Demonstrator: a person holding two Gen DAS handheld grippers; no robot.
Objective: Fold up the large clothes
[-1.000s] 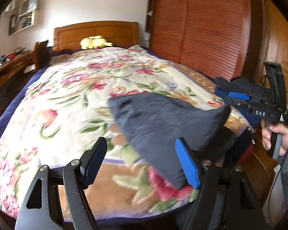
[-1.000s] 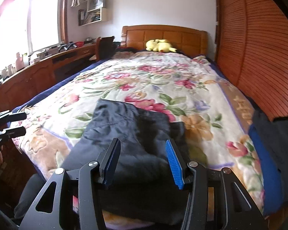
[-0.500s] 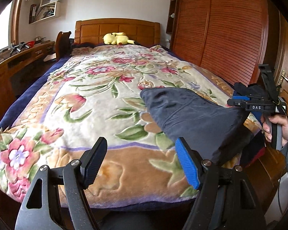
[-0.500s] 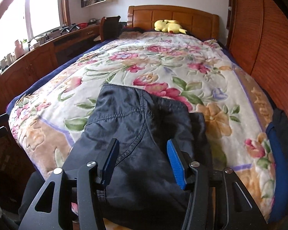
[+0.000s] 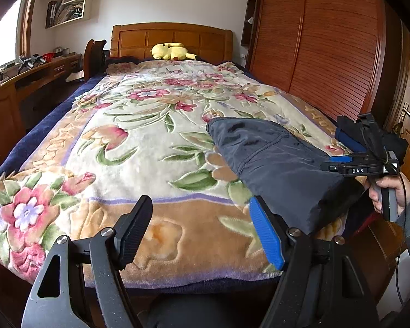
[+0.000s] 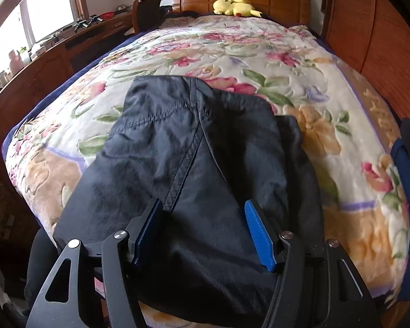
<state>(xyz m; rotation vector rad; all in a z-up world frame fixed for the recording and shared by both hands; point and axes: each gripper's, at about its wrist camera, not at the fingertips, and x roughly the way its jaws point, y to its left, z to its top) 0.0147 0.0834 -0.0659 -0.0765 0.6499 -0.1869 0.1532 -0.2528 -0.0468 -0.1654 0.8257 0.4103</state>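
Observation:
A dark navy garment (image 6: pixel 205 147) lies folded on the near right part of the floral bed blanket (image 6: pixel 300 63), its near end hanging over the foot of the bed. My right gripper (image 6: pixel 202 210) hovers just over that near end. Its jaws are opening; the cloth lies under and between them, and the pads do not press on it. In the left wrist view the same garment (image 5: pixel 273 158) is at right, with the right gripper (image 5: pixel 341 164) at its far edge, held by a hand (image 5: pixel 388 191). My left gripper (image 5: pixel 202 218) stands open over the blanket's foot edge (image 5: pixel 161 235), left of the garment, holding nothing.
A yellow plush toy (image 5: pixel 172 50) rests by the wooden headboard (image 5: pixel 172 38). A slatted wooden wardrobe (image 5: pixel 328 49) runs along the bed's right side and a desk (image 5: pixel 27 82) along its left. More dark and blue clothes (image 6: pixel 407 158) are piled at the bed's right edge.
The right gripper has dropped closer to the garment, tilted further down, and its jaws have widened. The left gripper has shifted and stayed open. The garment has sunk flatter onto the bed.

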